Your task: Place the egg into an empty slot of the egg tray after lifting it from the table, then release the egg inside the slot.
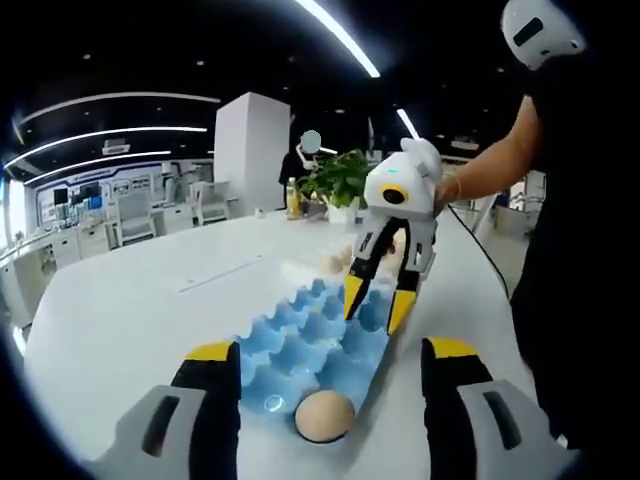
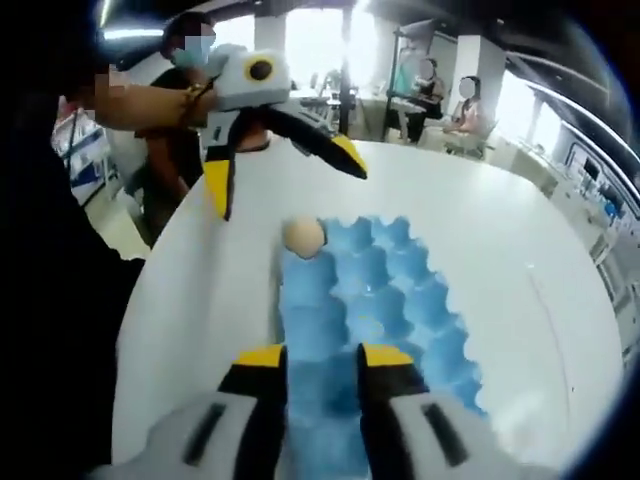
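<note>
Egg (image 1: 323, 415) sits in a corner slot of the blue egg tray (image 1: 300, 345), at the tray end nearest the left gripper (image 1: 330, 385) and farthest from the right gripper (image 2: 322, 365). The tray lies on the white desk (image 1: 150, 300).

Left jaws stand wide apart, one on each side of the egg, touching nothing. Judged step: release is done, so back the left gripper straight away from the slot, keeping both jaws clear of the shell and the tray wall.

Right jaws stand narrow and hold nothing, poised over the opposite tray end. Keep them clear of the tray.
</note>
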